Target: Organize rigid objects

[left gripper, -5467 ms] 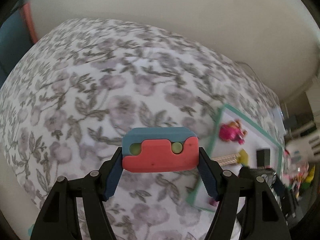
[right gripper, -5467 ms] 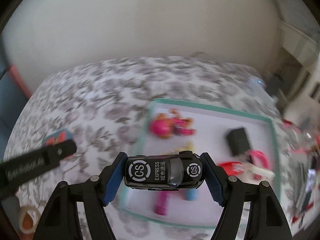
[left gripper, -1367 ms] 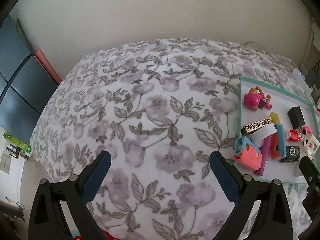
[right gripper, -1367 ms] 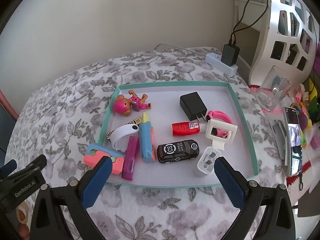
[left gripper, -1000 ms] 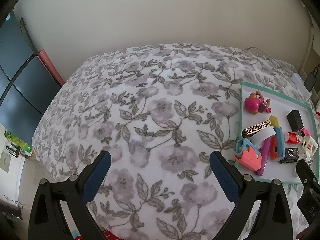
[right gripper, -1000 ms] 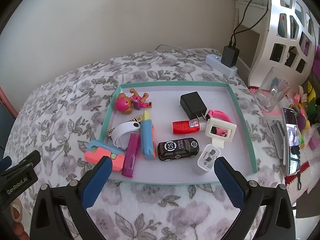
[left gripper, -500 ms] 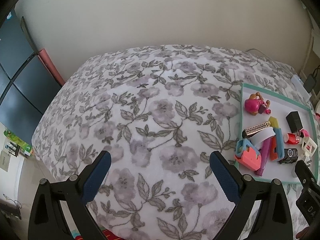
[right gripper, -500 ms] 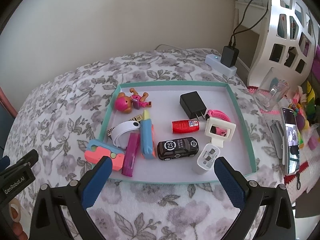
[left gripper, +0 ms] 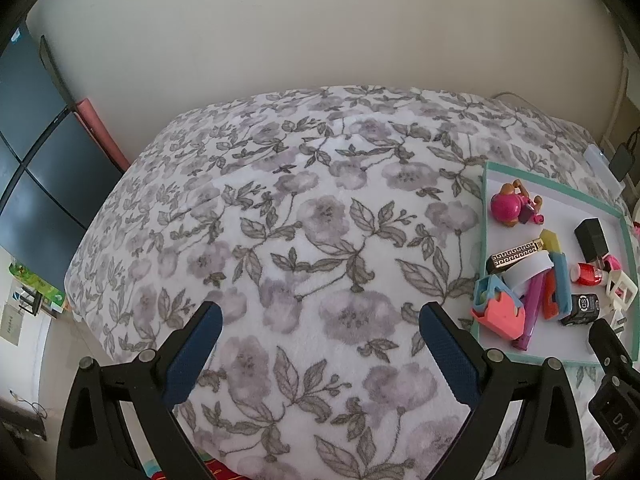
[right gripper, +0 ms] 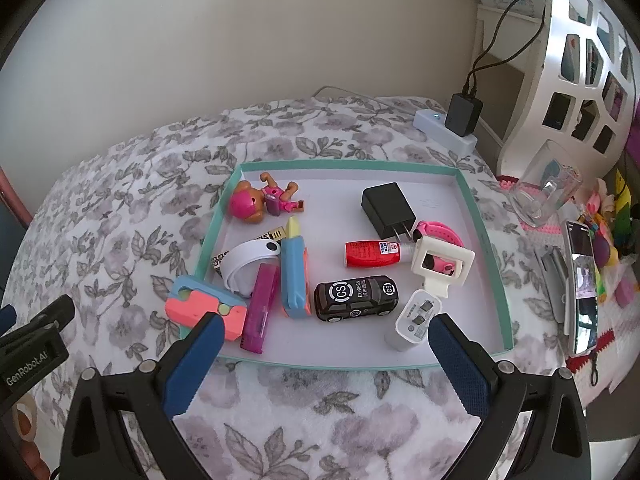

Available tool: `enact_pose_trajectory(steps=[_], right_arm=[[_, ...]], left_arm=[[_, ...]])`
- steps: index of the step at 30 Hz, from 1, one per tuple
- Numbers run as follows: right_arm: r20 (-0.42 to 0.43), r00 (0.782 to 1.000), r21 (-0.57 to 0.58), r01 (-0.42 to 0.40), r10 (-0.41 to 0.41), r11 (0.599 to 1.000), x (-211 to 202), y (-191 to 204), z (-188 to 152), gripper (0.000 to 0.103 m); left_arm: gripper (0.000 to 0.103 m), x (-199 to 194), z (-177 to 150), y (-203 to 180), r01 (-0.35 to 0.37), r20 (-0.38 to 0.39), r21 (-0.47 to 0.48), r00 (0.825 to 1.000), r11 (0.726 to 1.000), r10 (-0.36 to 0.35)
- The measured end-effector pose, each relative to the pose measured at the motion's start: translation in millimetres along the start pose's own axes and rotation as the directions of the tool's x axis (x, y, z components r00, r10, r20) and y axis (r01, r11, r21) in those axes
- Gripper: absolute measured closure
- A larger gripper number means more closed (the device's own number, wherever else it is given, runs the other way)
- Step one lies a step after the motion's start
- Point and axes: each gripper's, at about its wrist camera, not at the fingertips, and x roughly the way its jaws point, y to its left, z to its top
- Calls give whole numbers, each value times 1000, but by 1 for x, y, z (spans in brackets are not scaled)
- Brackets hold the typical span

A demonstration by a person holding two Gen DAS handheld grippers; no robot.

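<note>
On the flowered blanket (left gripper: 304, 240), we now hold both grippers back from the teal-rimmed tray (right gripper: 494, 280), and both are empty with their jaws spread wide. A few seconds ago the left gripper (left gripper: 320, 344) carried the coral and blue block (right gripper: 204, 308) and the right gripper (right gripper: 320, 348) carried the black toy car (right gripper: 356, 298); now both things lie in the tray. We judge that the collecting is finished or nearly so, because no loose object shows on the blanket in the left view.

The block lies over the near left rim of the tray, partly outside, so it may slip off. The car rests on its wheels near the middle, just beside the blue and orange case (right gripper: 295, 276). Farther in the tray we see a pink doll (right gripper: 260, 200), a black charger (right gripper: 387, 210) and a red bottle (right gripper: 372, 254).
</note>
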Motion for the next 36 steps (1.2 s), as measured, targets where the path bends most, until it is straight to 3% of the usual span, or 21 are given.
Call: enact_pose_trajectory(steps=[36], right_arm=[[-5,1000,-11,6,-6,1000,4,2,0,0]], left_arm=[[4,2,0,-1,1,-8,4,1000,1000,-1]])
